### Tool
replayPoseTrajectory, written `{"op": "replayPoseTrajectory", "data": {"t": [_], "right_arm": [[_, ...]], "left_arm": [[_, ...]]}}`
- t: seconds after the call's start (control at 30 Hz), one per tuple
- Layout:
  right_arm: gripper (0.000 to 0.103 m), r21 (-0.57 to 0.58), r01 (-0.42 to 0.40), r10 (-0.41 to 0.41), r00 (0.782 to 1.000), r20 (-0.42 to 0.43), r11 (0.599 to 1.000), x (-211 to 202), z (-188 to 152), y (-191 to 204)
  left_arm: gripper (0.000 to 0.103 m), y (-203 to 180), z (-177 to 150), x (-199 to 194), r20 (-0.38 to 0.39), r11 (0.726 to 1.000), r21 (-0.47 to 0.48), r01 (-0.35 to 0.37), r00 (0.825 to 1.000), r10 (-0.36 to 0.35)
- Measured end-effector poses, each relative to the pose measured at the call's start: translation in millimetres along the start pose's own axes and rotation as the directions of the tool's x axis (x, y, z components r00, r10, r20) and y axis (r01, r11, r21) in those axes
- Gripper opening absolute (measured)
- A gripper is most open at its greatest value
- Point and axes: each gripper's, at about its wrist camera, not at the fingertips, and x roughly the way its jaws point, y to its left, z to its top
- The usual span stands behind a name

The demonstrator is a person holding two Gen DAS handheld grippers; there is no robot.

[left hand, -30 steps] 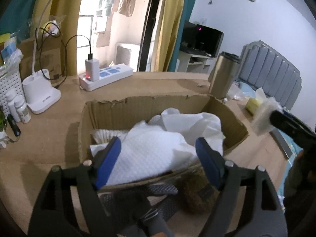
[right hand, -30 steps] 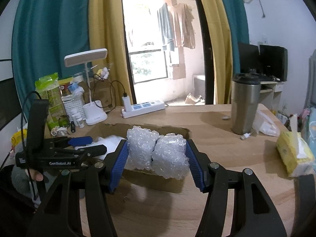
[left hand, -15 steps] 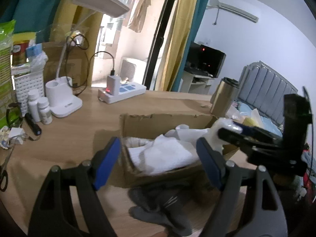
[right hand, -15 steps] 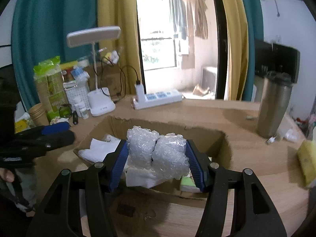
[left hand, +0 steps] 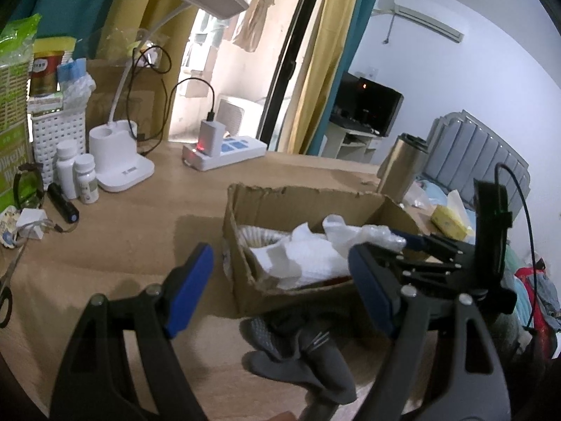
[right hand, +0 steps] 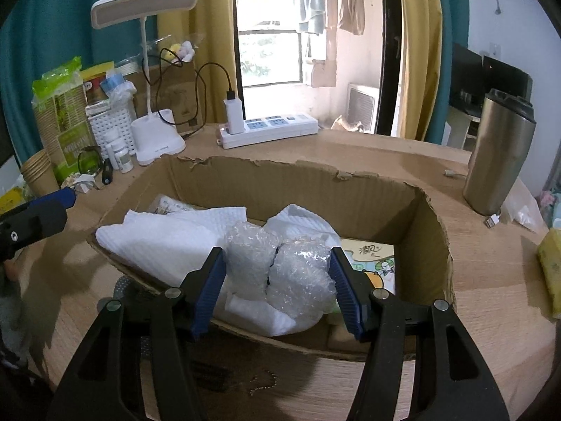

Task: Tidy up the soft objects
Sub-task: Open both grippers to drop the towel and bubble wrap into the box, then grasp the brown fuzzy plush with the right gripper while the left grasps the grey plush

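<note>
My right gripper [right hand: 277, 289] is shut on a wad of bubble wrap [right hand: 280, 268] and holds it over the near edge of the open cardboard box [right hand: 431, 245]. White cloths [right hand: 164, 235] lie inside the box. My left gripper [left hand: 280, 294] is open and empty, to the left and in front of the box [left hand: 245, 280]. A dark grey sock or glove [left hand: 298, 351] lies on the table between its fingers. The right gripper with the bubble wrap [left hand: 382, 236] shows at the box's right side.
A steel tumbler [right hand: 498, 154] stands right of the box. A white power strip [right hand: 270, 129] and a desk lamp [right hand: 157, 140] stand behind it. Bottles [left hand: 80, 175], a basket and packets crowd the left. A yellow tissue pack [left hand: 448, 221] lies far right.
My right gripper has carried the bubble wrap forward and down over the box. My left gripper has pulled back and left, away from the box.
</note>
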Motion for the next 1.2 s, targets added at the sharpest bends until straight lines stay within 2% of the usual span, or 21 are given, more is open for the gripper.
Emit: {"op": "replayPoseTrajectory", "data": {"t": [0.1, 0.2, 0.33, 0.93, 1.2], "right_arm": [[0.065, -0.008, 0.003, -0.003, 1.000, 0.010, 1.000, -2, 0, 1], [0.071, -0.012, -0.004, 0.004, 1.000, 0.028, 1.000, -8, 0, 1], [0.073, -0.014, -0.016, 0.017, 0.998, 0.064, 1.000, -21, 0, 1], [0.073, -0.027, -0.016, 0.021, 0.987, 0.160, 0.999, -77, -4, 1], [0.073, -0.036, -0.028, 0.033, 0.988, 0.153, 0.999, -94, -15, 11]], "left_arm": [[0.081, -2, -2, 0, -0.003, 1.000, 0.007, -0.003, 1.000, 0.003], [0.081, -2, -3, 1, -0.008, 1.000, 0.010, -0.009, 1.000, 0.009], [0.081, -5, -4, 1, -0.013, 1.000, 0.013, -0.014, 1.000, 0.014], [0.081, -27, -11, -9, -0.008, 0.998, 0.069, -0.010, 1.000, 0.011], [0.082, -37, -21, -15, -0.006, 0.995, 0.098, 0.000, 1.000, 0.001]]}}
